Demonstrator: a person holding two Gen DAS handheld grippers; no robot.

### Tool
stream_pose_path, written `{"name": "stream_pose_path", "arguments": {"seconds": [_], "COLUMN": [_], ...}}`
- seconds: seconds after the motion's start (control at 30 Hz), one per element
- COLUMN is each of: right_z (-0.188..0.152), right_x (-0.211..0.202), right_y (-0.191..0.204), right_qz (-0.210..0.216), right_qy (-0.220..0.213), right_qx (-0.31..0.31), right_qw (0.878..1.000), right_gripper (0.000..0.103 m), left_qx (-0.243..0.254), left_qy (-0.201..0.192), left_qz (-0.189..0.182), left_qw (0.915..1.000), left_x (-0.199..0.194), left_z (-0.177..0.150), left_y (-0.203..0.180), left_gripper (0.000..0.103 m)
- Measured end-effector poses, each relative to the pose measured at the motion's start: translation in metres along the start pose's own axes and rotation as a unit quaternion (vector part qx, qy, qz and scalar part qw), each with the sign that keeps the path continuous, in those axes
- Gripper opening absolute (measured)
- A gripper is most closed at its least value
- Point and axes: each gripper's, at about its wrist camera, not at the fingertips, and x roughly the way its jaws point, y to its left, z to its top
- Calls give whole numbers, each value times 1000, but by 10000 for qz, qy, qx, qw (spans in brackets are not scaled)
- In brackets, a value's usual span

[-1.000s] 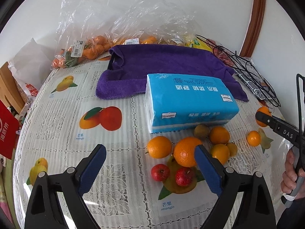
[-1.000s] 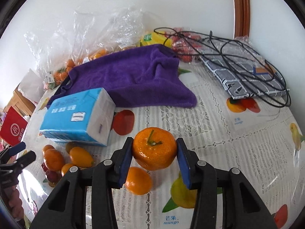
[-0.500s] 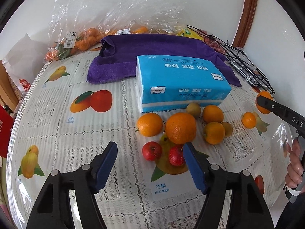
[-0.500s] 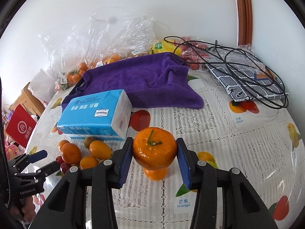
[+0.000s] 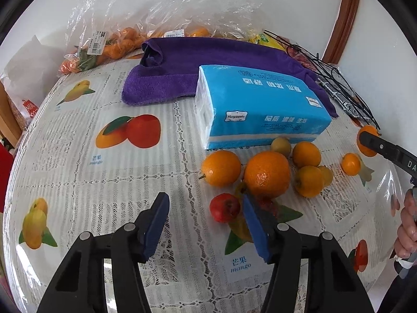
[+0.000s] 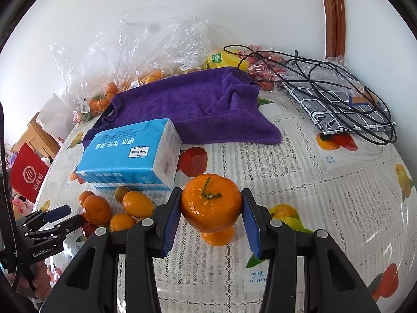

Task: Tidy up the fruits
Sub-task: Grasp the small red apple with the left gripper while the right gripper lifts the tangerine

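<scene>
My right gripper (image 6: 211,200) is shut on a large mandarin (image 6: 211,206) with a green stem, held above the table over a smaller orange (image 6: 217,237). In the left wrist view a cluster of fruit lies in front of the tissue pack: a big orange (image 5: 267,174), a smaller orange (image 5: 221,168), several little yellow-orange fruits (image 5: 308,185) and a small red apple (image 5: 224,207). My left gripper (image 5: 203,198) hovers over the cloth, its jaws closing. The red apple sits just ahead between the tips, near the right finger (image 5: 256,230), untouched. A second red fruit is partly hidden behind that finger.
A blue tissue pack (image 5: 263,109) lies on a purple towel (image 5: 187,65). Plastic bags of oranges (image 5: 114,44) stand along the back wall. Black cables (image 6: 325,78) and a patterned pouch (image 6: 346,109) lie at the back right. A person's hand (image 5: 408,224) holds the right gripper.
The left gripper's jaws have narrowed a good deal and now frame the red apple. The right gripper still grips the mandarin, with the small orange now right beneath it.
</scene>
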Motion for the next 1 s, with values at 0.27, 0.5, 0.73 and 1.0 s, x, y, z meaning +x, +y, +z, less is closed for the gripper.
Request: {"name": "stream_pose_path", "arguments": {"seconds": [0.27,0.5,0.73,1.0], "right_z": [-6,-18,-23,-23], "right_x": [5,2,-9,-40], "right_y": [10,21,32,45], "right_qz": [4,79,150,250], "right_qy": [156,278,252,-6], "right_qx": [-84,-189,-254,-331], "right_qw": [9998,9994,9992,9991], "right_gripper": [45,45,45,45], "left_qx": [32,235,103,11], "left_qy": [16,-19,-121,-355], "left_qz": [-136,-90,-86,-42], "left_qw": [9999,9997,9998,9994], "left_x": [7,8,-9,-44], "left_z": [-3,-5,-3,0], "left_y": [1,-4,1,-2], "left_gripper": [43,24,24,24]}}
